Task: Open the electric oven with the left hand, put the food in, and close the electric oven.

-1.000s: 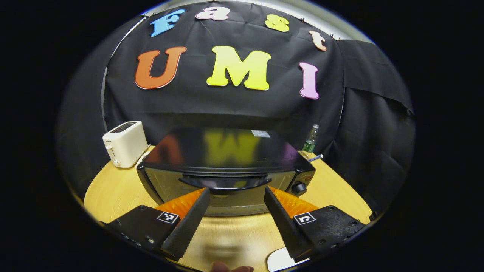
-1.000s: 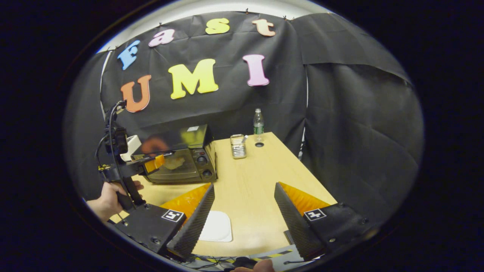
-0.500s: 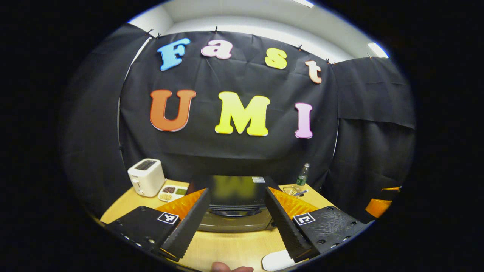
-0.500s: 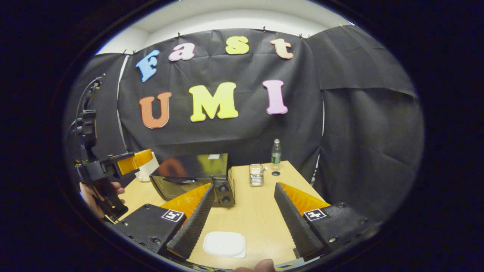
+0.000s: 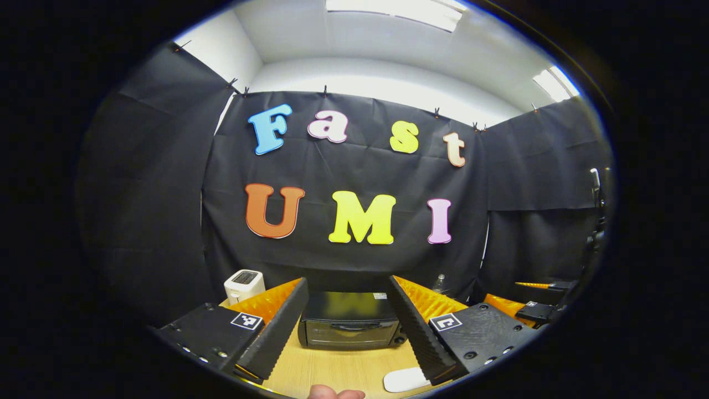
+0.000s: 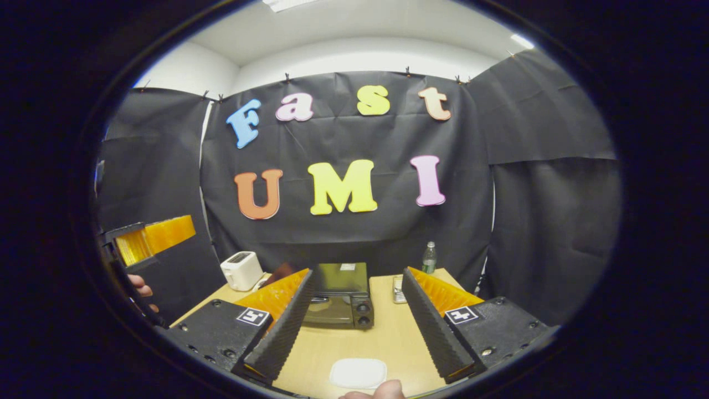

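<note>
Plainly, in the left gripper view the left gripper (image 5: 346, 327) stood released, its fingers spread wide and grasping nothing, raised well back from the table (image 5: 332, 368). Between the fingers sat the electric oven (image 5: 350, 327), a dark box at the far side of the table with its door shut and a bar handle (image 5: 348, 327) across the upper front. I judged the oven heavy and rigid enough to stay put, the door hinged low and stiff, its glass front fragile; the bar handle looked the only sound place to take hold, gripped at its middle. A white toaster (image 5: 243, 285) stood to the oven's left and a white plate (image 5: 406, 379) lay near the table's front edge; whether food lay on it I could not tell. At the right margin the other gripper appeared, held aloft. In the right gripper view the right gripper (image 6: 357, 327) was likewise released and empty. This view added the oven's control knobs (image 6: 363, 313), a bottle (image 6: 429, 258) behind, a small tin (image 6: 398, 289) beside the oven, and a person's hand (image 6: 141, 291) holding the left gripper high at the left.
</note>
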`<state>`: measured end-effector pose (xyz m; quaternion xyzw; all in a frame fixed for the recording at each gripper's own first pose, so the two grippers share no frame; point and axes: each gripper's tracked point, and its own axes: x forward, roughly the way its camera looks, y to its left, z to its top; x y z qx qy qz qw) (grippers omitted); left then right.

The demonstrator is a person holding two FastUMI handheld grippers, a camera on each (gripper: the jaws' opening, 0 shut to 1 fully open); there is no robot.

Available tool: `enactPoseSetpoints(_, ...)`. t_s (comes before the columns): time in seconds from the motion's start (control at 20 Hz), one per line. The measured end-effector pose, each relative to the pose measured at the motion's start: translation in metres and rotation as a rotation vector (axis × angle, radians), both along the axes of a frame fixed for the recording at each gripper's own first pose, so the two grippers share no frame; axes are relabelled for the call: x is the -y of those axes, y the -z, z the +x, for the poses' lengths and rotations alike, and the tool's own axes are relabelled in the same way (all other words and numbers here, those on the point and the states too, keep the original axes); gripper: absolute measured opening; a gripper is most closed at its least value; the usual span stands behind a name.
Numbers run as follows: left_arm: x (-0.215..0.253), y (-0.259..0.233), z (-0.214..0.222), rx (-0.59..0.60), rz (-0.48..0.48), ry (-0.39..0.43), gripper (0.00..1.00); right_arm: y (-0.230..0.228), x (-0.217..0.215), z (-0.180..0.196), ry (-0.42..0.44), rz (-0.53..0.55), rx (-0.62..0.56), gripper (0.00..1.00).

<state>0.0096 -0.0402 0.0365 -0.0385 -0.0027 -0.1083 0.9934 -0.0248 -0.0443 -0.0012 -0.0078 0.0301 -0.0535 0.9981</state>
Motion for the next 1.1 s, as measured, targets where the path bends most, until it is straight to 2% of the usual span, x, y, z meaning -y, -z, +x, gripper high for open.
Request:
enactPoseSetpoints(0.25, -0.011, 0.006, -0.051, -0.025, -0.031, -0.008, 0.94, 0.006, -0.023, -0.032, -0.024, -0.011, -0.004, 1.00)
enactPoseSetpoints(0.35, -0.017, 0.013, -0.068, -0.038, -0.036, -0.024, 0.94, 0.015, -0.029, -0.039, -0.040, -0.009, -0.024, 0.96)
enactPoseSetpoints(0.5, -0.022, 0.022, -0.085, -0.055, -0.033, -0.040, 0.94, 0.020, -0.037, -0.048, -0.064, -0.016, -0.037, 0.96)
enactPoseSetpoints(0.55, -0.022, 0.022, -0.088, -0.058, -0.033, -0.042, 0.94, 0.020, -0.040, -0.049, -0.071, -0.019, -0.037, 1.00)
enactPoseSetpoints(1.1, -0.030, 0.023, -0.094, -0.062, -0.042, -0.063, 0.94, 0.017, -0.043, -0.054, -0.083, -0.018, -0.021, 1.00)
